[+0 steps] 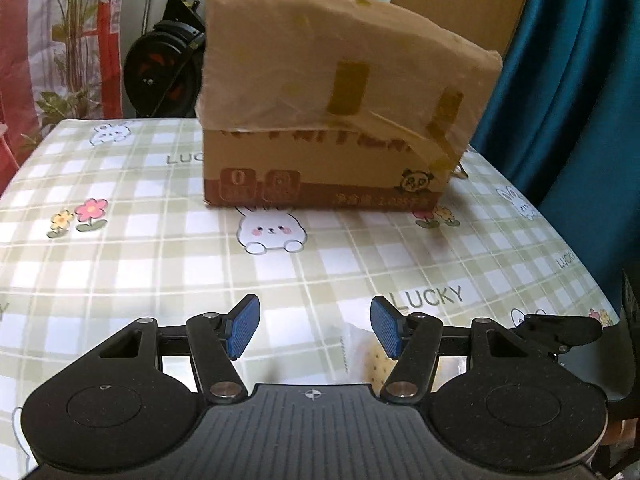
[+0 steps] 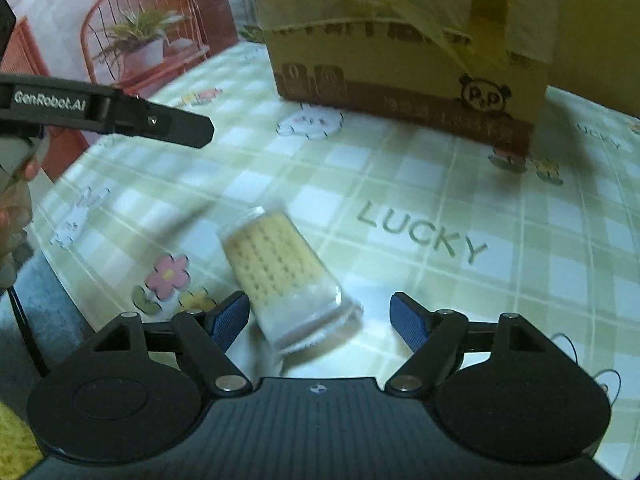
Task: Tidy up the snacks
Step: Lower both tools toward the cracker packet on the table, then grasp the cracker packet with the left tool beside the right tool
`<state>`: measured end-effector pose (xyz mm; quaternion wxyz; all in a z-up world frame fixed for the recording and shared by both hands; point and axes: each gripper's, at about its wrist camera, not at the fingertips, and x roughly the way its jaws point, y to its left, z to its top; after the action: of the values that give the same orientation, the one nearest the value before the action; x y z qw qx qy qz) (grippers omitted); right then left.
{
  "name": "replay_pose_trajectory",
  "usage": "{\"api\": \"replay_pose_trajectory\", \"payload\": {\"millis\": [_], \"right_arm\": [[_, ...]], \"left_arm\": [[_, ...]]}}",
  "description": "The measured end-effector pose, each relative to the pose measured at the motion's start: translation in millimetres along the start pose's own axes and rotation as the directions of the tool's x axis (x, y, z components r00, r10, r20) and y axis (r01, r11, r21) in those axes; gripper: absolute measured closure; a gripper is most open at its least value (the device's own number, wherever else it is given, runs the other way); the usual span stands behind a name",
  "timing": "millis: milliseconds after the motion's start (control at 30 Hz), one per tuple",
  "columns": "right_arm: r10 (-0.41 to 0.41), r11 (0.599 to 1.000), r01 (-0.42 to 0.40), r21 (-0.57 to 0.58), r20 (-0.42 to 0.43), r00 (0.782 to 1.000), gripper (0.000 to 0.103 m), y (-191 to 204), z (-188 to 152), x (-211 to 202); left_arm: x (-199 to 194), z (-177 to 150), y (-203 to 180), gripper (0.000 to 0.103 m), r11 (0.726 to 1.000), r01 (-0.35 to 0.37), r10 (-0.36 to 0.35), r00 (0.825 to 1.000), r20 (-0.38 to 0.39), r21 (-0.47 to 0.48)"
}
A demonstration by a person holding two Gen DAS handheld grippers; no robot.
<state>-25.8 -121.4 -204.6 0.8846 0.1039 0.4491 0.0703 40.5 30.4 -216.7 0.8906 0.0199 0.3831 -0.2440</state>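
A clear packet of yellow crackers (image 2: 276, 264) lies on the checked tablecloth (image 2: 420, 184), blurred. My right gripper (image 2: 320, 322) stands open around its near end: the packet is close to the left blue pad (image 2: 230, 318) and well apart from the right one. My left gripper (image 1: 314, 328) is open with nothing between its pads; the cracker packet (image 1: 376, 358) shows low behind its right finger. In the right wrist view a finger of the left gripper (image 2: 160, 122) reaches in from the upper left.
A taped cardboard box (image 1: 320, 120) with a panda print stands at the back of the table, also seen as the cardboard box (image 2: 400, 40). A teal curtain (image 1: 580, 100) hangs to the right. A hand (image 2: 16, 208) shows at the left edge. The table's edge (image 2: 60, 248) runs close on the left.
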Motion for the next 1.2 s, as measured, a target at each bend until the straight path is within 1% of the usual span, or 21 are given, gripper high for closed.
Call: {"api": "replay_pose_trajectory", "payload": {"millis": [100, 167, 233, 267, 300, 333, 367, 500, 600, 733, 833, 900, 1067, 1200], "right_arm": [[-0.015, 1.000, 0.015, 0.001, 0.018, 1.000, 0.023, -3.2, -4.1, -1.1], [-0.014, 1.000, 0.013, 0.010, 0.024, 1.000, 0.026, -5.7, -2.9, -0.6], [-0.013, 1.000, 0.013, 0.004, 0.030, 0.999, 0.035, -5.5, -1.2, 0.0], [-0.017, 1.000, 0.017, -0.001, 0.032, 0.999, 0.038, -5.2, -0.4, 0.5], [-0.020, 1.000, 0.020, -0.001, 0.034, 0.999, 0.044, -5.2, 0.5, 1.4], [-0.023, 1.000, 0.023, 0.003, 0.038, 0.999, 0.048, -6.1, 1.1, 1.8], [-0.021, 1.000, 0.021, 0.010, 0.041, 0.999, 0.049, -7.6, 1.4, 1.7], [-0.004, 1.000, 0.003, 0.022, 0.048, 0.999, 0.049, -11.5, 1.6, 1.9], [0.006, 1.000, -0.007, 0.014, 0.050, 0.999, 0.047, -11.4, 3.2, 3.1], [0.023, 1.000, -0.023, -0.003, 0.053, 0.998, 0.048, -10.0, 5.0, 5.7], [0.040, 0.999, -0.040, -0.004, 0.054, 0.998, 0.050, -10.2, 5.9, 7.0], [0.046, 0.999, -0.046, 0.000, 0.056, 0.997, 0.050, -10.2, 6.2, 7.6], [0.048, 0.999, -0.049, 0.007, 0.060, 0.997, 0.050, -10.9, 6.8, 8.8], [0.046, 0.999, -0.047, 0.004, 0.060, 0.997, 0.050, -10.2, 6.5, 8.9]], "left_arm": [[6.4, -5.6, -5.8, 0.039, 1.000, 0.015, -0.015, 1.000, -0.020, 0.000], [13.3, -9.0, -10.3, 0.040, 1.000, 0.026, -0.026, 0.999, -0.035, -0.008], [20.8, -14.1, -14.3, 0.041, 0.998, 0.046, -0.048, 0.998, -0.050, -0.037], [25.3, -17.2, -17.0, 0.041, 0.997, 0.058, -0.061, 0.996, -0.063, -0.046], [28.5, -18.9, -19.5, 0.041, 0.997, 0.060, -0.064, 0.996, -0.070, -0.049], [32.4, -20.2, -22.0, 0.041, 0.997, 0.058, -0.061, 0.995, -0.074, -0.048], [35.8, -21.4, -24.5, 0.041, 0.997, 0.054, -0.058, 0.995, -0.076, -0.047], [44.8, -23.0, -26.4, 0.042, 0.997, 0.046, -0.050, 0.997, -0.065, -0.067], [48.2, -24.9, -26.2, 0.042, 0.996, 0.039, -0.045, 0.997, -0.065, -0.086], [50.1, -25.6, -23.1, 0.042, 0.997, 0.015, -0.021, 0.997, -0.076, -0.078], [52.2, -24.4, -18.0, 0.042, 0.997, 0.016, -0.022, 0.996, -0.088, -0.074], [53.6, -23.5, -14.8, 0.040, 0.997, 0.001, -0.007, 0.996, -0.089, -0.072], [55.7, -25.2, -15.2, 0.040, 0.997, 0.014, -0.019, 0.997, -0.075, -0.069], [57.3, -28.6, -18.4, 0.039, 0.996, 0.040, -0.045, 0.997, -0.069, -0.078]]}}
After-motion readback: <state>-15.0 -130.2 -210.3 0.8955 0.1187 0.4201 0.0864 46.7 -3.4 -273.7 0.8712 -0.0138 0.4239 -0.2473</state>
